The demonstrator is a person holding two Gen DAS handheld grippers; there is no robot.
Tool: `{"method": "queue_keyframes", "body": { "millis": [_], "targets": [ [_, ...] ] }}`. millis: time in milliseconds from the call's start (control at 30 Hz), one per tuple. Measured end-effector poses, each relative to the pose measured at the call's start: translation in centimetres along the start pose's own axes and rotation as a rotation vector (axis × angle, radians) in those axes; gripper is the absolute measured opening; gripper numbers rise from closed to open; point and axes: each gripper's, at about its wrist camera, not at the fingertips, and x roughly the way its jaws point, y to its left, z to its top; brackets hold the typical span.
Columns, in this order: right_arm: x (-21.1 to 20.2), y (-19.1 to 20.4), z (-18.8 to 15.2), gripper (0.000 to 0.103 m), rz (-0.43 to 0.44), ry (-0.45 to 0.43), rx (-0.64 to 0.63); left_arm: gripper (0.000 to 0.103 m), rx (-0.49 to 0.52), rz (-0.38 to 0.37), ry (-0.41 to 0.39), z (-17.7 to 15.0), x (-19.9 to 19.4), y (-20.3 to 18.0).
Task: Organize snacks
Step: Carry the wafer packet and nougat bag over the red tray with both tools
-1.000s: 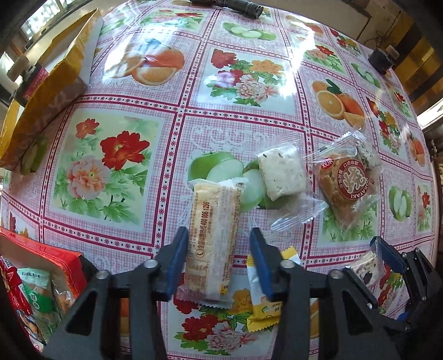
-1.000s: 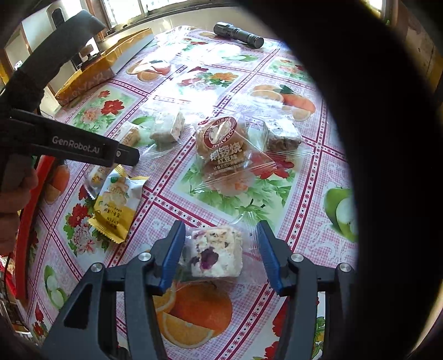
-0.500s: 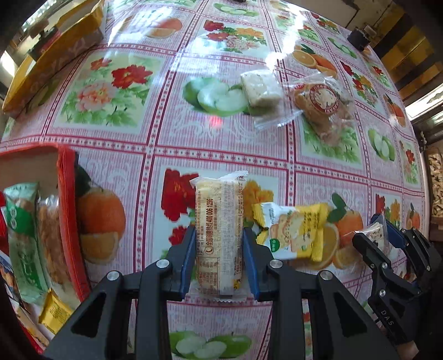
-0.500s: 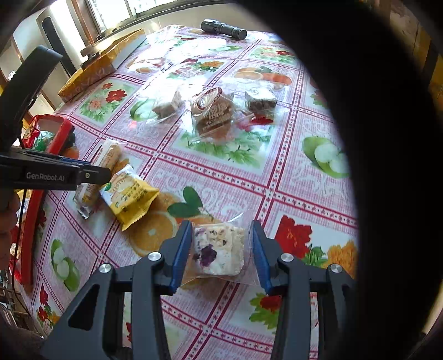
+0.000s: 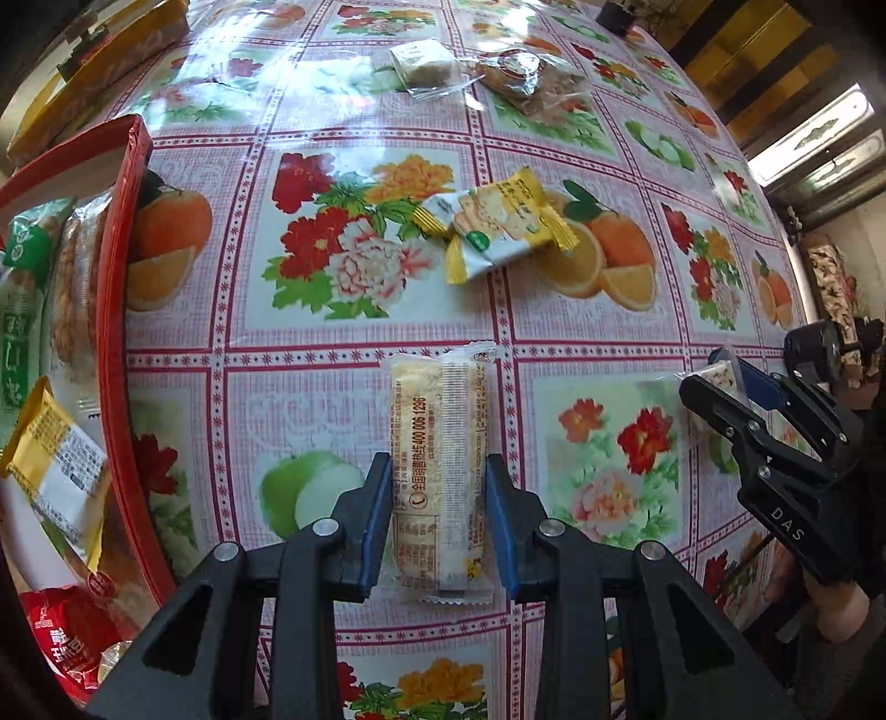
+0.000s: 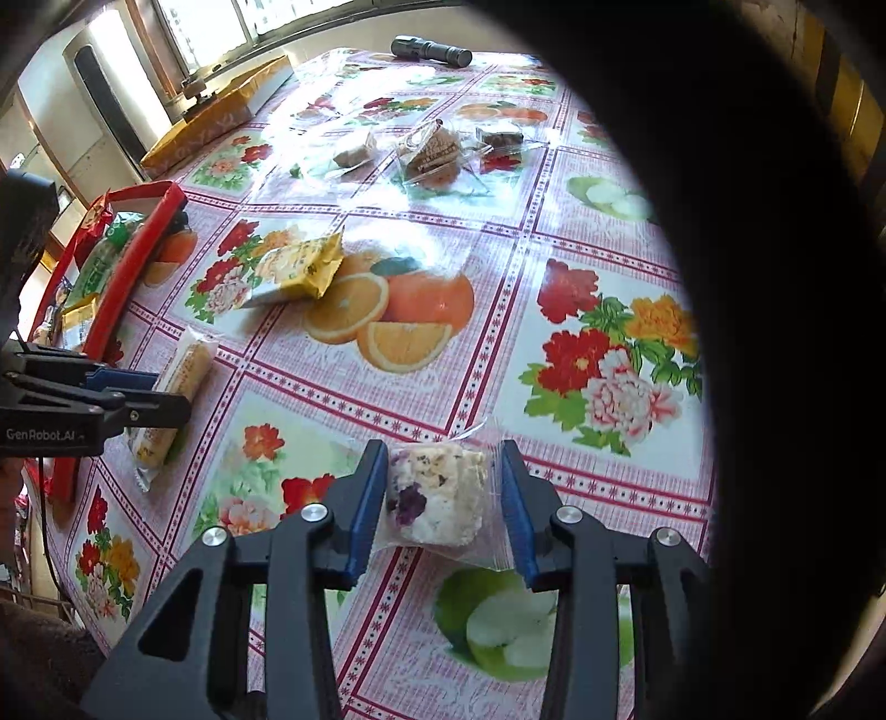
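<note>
My left gripper (image 5: 438,498) is shut on a long pale cracker bar (image 5: 440,443) in clear wrap, held above the tablecloth; it also shows in the right wrist view (image 6: 177,387). My right gripper (image 6: 443,493) is shut on a white nougat square (image 6: 437,493) with purple bits, in a clear bag. The red snack box (image 5: 119,310) stands at the left, with several packets inside. A yellow cracker packet (image 5: 498,224) lies on the table ahead. Clear-wrapped pastries (image 5: 520,69) lie farther back.
A yellow carton (image 6: 221,116) sits at the table's far left edge. A black flashlight (image 6: 432,51) lies at the far end. The right gripper (image 5: 736,387) shows at the right of the left wrist view. A dark shape blocks the right wrist view's right side.
Both grippers have pulled back toward the near edge with their snacks. The left one has shifted toward the red box, which now fills more of the left side.
</note>
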Motion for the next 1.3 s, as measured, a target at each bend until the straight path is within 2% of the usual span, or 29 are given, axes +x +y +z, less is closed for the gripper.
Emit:
{"method": "queue_keyframes", "body": {
  "millis": [100, 267, 367, 433, 533, 633, 667, 767, 867, 900, 933, 1000, 1033, 1067, 1300],
  "targets": [
    [-0.9, 0.4, -0.4, 0.038, 0.010, -0.019, 0.018, 0.032, -0.010, -0.039, 0.009, -1.1, -0.3, 0.3],
    [-2.8, 1.1, -1.1, 0.032, 0.034, -0.050, 0.053, 0.032, 0.002, -0.056, -0.006, -0.6, -1.5, 1.4],
    [-3.2, 1.5, -1.5, 0.030, 0.052, -0.044, 0.065, 0.032, 0.019, -0.039, -0.031, -1.1, -2.6, 1.6],
    [-3.2, 1.8, -2.1, 0.030, 0.022, -0.044, 0.056, 0.032, 0.028, -0.028, -0.032, -1.6, -2.7, 1.4],
    [-2.3, 1.4, -2.7, 0.031, 0.086, -0.006, 0.101, 0.032, 0.040, -0.024, -0.022, -2.4, -2.4, 1.3],
    [-1.9, 2.2, -2.7, 0.040, 0.113, -0.001, 0.077, 0.032, 0.038, -0.015, -0.016, -2.5, -1.7, 1.2],
    [-1.7, 2.7, -2.6, 0.052, 0.119, 0.008, 0.061, 0.032, 0.037, -0.018, -0.011, -2.5, -1.5, 1.3],
    [-1.5, 4.8, -2.3, 0.073, 0.081, 0.009, -0.064, 0.032, 0.030, -0.022, -0.003, -2.6, -1.1, 1.5],
    [-0.5, 6.2, -2.2, 0.079, 0.034, 0.040, -0.170, 0.032, 0.034, -0.018, -0.009, -2.7, -1.3, 1.3],
    [0.0, 6.4, -2.2, 0.078, 0.010, 0.056, -0.186, 0.032, 0.031, -0.020, -0.009, -2.6, -1.3, 1.3],
    [0.4, 6.5, -2.2, 0.068, -0.009, 0.063, -0.197, 0.032, 0.031, -0.023, -0.010, -2.6, -1.3, 1.4],
    [0.5, 6.5, -2.2, 0.056, -0.032, 0.063, -0.197, 0.032, 0.030, -0.022, -0.012, -2.5, -1.2, 1.3],
    [0.2, 6.3, -2.1, 0.044, -0.020, 0.061, -0.177, 0.032, 0.033, -0.020, -0.014, -2.5, -1.2, 1.2],
    [0.0, 6.1, -2.0, 0.036, -0.003, 0.057, -0.156, 0.032, 0.034, -0.017, -0.016, -2.5, -1.2, 1.2],
    [-1.4, 4.9, -2.4, 0.030, 0.018, 0.026, -0.088, 0.032, 0.026, -0.051, -0.023, -2.5, -1.3, 1.4]
  ]
}}
